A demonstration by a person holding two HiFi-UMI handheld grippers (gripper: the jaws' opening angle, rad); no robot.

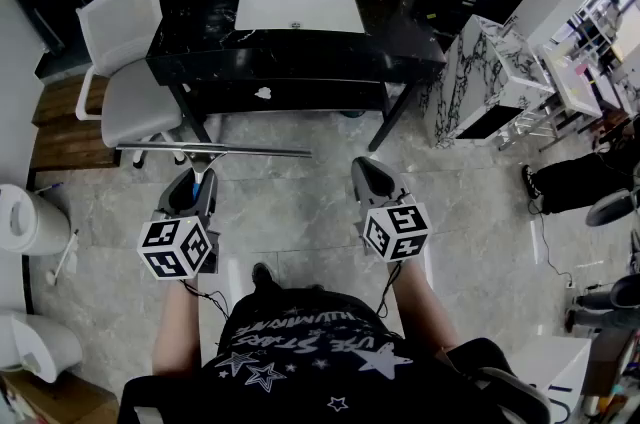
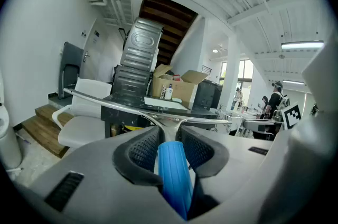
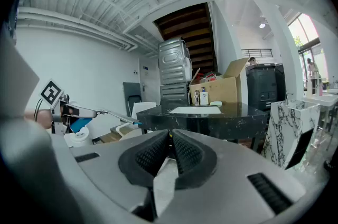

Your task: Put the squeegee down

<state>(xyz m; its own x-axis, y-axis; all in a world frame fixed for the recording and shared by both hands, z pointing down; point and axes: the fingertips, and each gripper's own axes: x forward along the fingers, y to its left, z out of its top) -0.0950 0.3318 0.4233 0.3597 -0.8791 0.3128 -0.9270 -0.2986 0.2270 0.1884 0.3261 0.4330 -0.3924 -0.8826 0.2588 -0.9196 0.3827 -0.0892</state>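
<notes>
Currently, item 1: squeegee (image 1: 215, 150), blue handle clamped betw. pads of left gripper (image 2: 168, 132), held up off the grey tiled floor (image 1: 300, 222). Metal blade bar runs crosswise ahead of the jaws, on the near side of black table (image 1: 400, 42), close to white chair (image 1: 125, 32). Item 2: right gripper (image 3: 170, 139), jaws closed tip to tip, nothing betw. them. Both grippers side by side, apart, pointing twd. table.
</notes>
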